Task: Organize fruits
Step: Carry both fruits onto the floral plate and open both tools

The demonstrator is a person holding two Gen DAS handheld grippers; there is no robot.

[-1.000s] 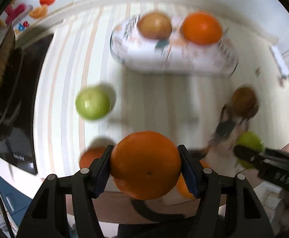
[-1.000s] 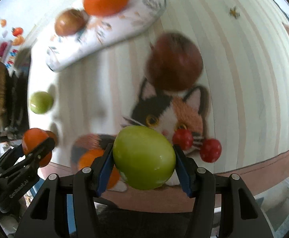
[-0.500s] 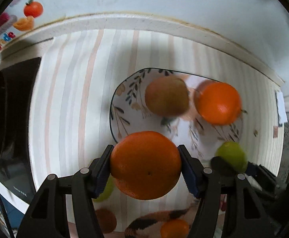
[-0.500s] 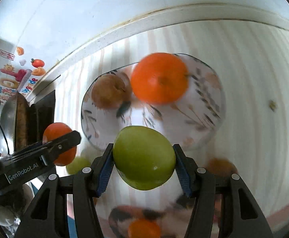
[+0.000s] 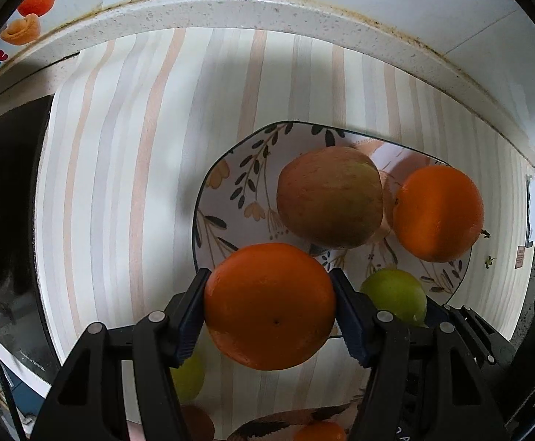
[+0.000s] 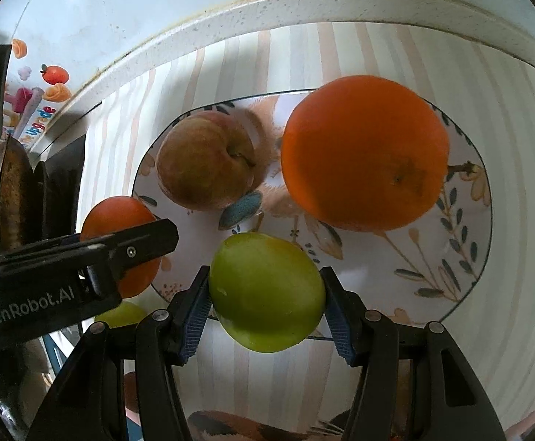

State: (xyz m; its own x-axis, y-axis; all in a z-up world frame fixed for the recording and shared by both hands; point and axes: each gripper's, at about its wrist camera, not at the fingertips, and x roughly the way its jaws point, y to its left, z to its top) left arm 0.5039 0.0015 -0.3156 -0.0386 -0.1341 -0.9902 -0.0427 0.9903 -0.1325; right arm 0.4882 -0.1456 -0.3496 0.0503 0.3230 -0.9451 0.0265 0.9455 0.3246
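Note:
My left gripper point(image 5: 270, 305) is shut on an orange point(image 5: 270, 305) and holds it over the near left rim of a floral plate point(image 5: 227, 191). My right gripper point(image 6: 265, 281) is shut on a green apple point(image 6: 265, 281) over the plate's point(image 6: 462, 257) near rim. On the plate lie a reddish apple point(image 6: 205, 160) and a second orange point(image 6: 364, 152); both show in the left wrist view, apple point(image 5: 329, 196) and orange point(image 5: 438, 213). The left gripper with its orange point(image 6: 120, 217) shows at the left of the right wrist view. The green apple point(image 5: 394, 296) shows in the left view.
The plate stands on a striped mat point(image 5: 120, 183) near a white counter edge and wall point(image 5: 267, 11). A dark appliance point(image 5: 3, 202) is at the left. Another green apple point(image 5: 190, 378) and more fruit point(image 5: 318, 431) lie on the mat below the grippers.
Both grippers have moved forward with their fruit and now hang over the plate's near rim; the plate looks larger and closer.

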